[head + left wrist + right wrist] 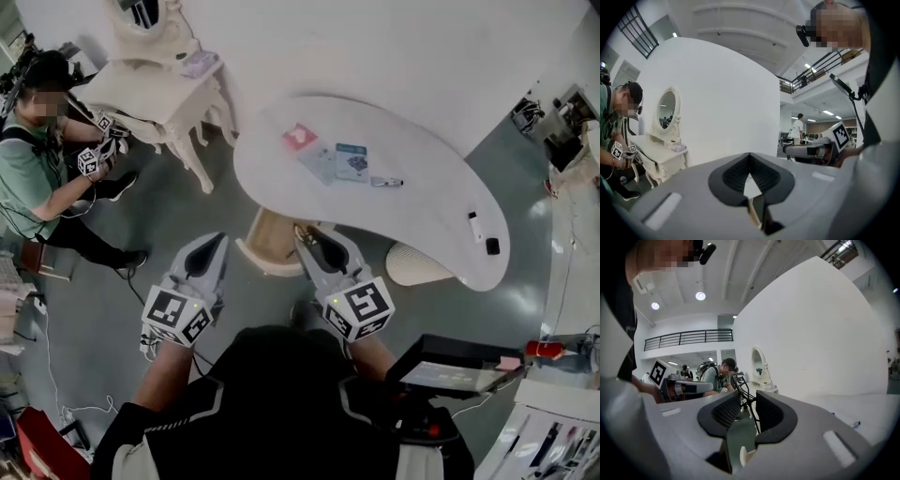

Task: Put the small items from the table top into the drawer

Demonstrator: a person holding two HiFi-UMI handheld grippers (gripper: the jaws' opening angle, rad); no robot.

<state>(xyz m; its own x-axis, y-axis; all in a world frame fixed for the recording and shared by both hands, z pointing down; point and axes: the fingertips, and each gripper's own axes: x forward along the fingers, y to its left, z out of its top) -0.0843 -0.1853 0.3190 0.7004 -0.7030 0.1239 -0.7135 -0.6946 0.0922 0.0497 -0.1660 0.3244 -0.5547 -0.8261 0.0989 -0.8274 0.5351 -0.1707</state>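
On the white curved table (441,141) lie a pink item (300,137), a blue card (352,161), a pen (386,182), a small white piece (475,227) and a small black piece (492,247). Below the table's near edge a drawer (267,242) stands pulled out. My right gripper (307,234) (747,397) hangs over the drawer's right side, jaws a little apart, with a thin black wiry thing (743,392) between the pads. My left gripper (214,242) (750,157) is shut and empty, left of the drawer.
A second person (37,141) with grippers works at a white vanity table with a mirror (155,75) at the far left. A white ribbed stand (412,264) sits under the table. A dark screen on a stand (450,366) is at my right.
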